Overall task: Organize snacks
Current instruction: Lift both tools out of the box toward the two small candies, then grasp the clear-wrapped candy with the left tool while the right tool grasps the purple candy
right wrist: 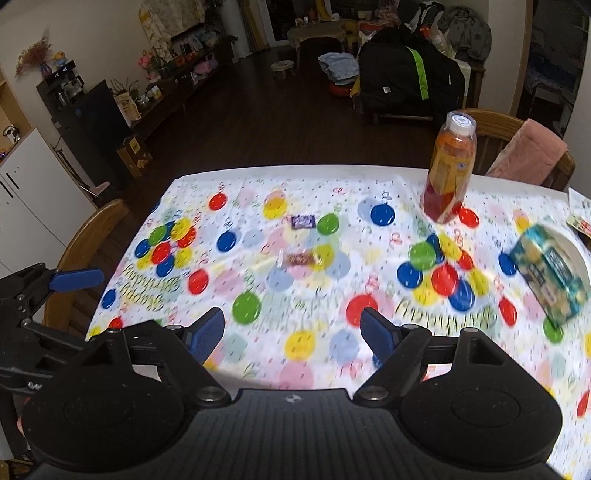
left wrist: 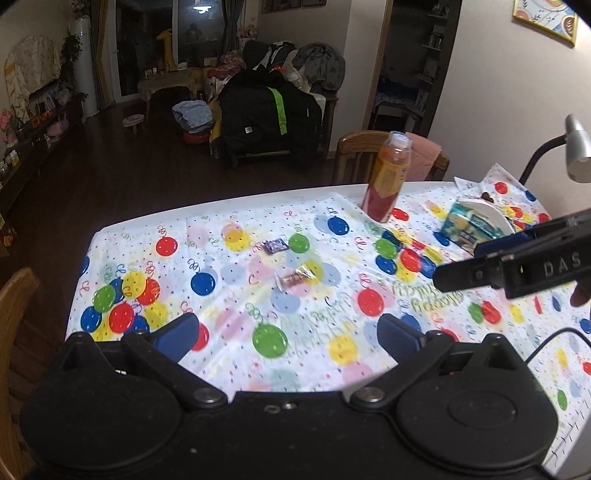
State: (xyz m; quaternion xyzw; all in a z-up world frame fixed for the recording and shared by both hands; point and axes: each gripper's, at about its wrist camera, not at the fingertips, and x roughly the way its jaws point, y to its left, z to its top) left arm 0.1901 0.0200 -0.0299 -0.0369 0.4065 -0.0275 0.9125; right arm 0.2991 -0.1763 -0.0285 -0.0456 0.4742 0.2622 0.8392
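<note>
Both grippers' fingers apart | balloon tablecloth (left wrist: 258,343) | dim living room, dark floor (right wrist: 258,122)

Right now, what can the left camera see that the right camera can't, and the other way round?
Only the left camera shows a silver desk lamp at the table's right edge and a framed picture on the wall. Only the right camera shows a white cabinet and a dark coffee machine along the left wall. Both show the balloon tablecloth, the orange drink bottle, a purple candy, a gold-wrapped candy and a teal snack box.
</note>
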